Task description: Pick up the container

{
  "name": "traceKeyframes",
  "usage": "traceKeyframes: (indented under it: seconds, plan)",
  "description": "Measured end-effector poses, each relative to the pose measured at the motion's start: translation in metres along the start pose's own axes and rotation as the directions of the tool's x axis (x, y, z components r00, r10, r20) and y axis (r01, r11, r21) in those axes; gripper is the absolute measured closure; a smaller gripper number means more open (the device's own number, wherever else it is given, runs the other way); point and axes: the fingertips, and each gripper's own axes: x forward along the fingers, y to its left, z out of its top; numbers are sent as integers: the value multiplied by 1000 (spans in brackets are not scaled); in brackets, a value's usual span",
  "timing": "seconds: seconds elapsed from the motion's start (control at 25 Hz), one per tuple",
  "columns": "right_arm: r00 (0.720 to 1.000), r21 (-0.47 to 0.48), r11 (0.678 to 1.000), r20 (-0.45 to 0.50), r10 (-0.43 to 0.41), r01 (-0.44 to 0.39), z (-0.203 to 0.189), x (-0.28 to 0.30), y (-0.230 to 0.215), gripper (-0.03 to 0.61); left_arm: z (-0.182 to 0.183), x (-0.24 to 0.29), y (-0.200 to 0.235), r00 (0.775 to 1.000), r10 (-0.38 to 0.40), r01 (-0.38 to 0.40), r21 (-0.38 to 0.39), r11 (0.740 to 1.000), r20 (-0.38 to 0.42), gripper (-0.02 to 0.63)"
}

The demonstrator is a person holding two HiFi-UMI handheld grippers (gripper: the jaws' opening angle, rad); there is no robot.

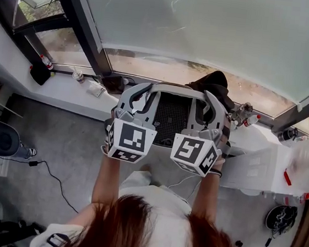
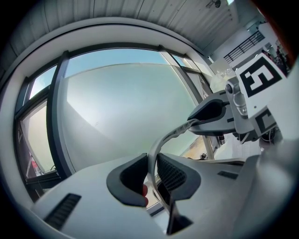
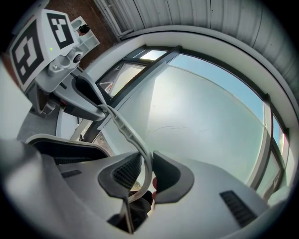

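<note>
Container, a grey plastic basket with black mesh inside, hangs in the air before the window glass, between both tools. The left gripper and the right gripper each pinch its thin curved grey rim, pads tight on it. That narrow hold looks risky: the rim could flex or slide out, and uneven hands would likely tip the load toward the white sill.

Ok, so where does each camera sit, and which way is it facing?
Head view: on the person's head, looking steeply down at the container; hair and forearms show.
Left gripper view: on the left claw, looking along jaws shut on the container's rim, toward the window.
Right gripper view: the right claw, likewise.
Shared: both gripper views show that rim and the opposite claw.
</note>
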Motion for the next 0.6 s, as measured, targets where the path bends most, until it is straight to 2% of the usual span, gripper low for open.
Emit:
traceKeyframes:
  seconds: [0.6]
  plan:
    - [1000,8,1000,14,-5,5,-9,-42,-23,488,27,-21,-32,1000,-4,4,14,1000,12,537]
